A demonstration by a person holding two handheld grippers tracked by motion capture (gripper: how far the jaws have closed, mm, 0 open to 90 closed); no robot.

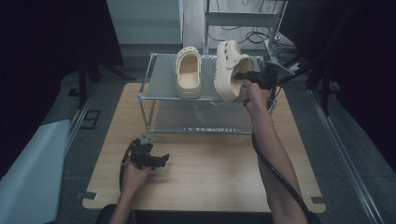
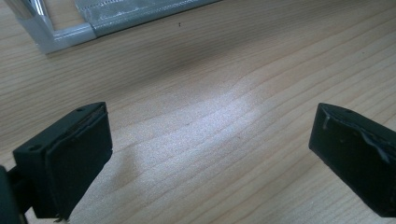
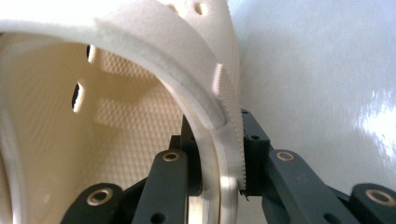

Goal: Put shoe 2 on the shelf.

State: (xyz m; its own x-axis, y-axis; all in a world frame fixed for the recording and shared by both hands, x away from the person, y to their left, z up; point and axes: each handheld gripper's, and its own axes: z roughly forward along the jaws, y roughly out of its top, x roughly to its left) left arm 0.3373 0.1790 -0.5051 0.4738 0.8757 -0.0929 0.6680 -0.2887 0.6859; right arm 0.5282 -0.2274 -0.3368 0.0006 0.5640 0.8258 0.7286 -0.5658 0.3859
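- Jaws of the right gripper (image 1: pixel 243 76) pinch the side wall of the tilted clog (image 1: pixel 229 70), one inside the opening and one outside, at the right of the rack's top shelf (image 1: pixel 161 74).
- Tilted clog rests on its edge, sole facing left, so my judgement is that it is mid-placement and not yet set flat.
- The other clog (image 1: pixel 188 72) already sits flat on the same shelf, just to the left, toe toward the far side.
- What seems left: lay the held clog down beside its mate and let go.
- The left gripper (image 1: pixel 150 159) idles low over the near-left wooden table (image 1: pixel 210 163), jaws wide apart, holding nothing.
- Clogs are cream foam, thick ridged soles, vent holes, pebbled footbed; the rack is shiny metal.
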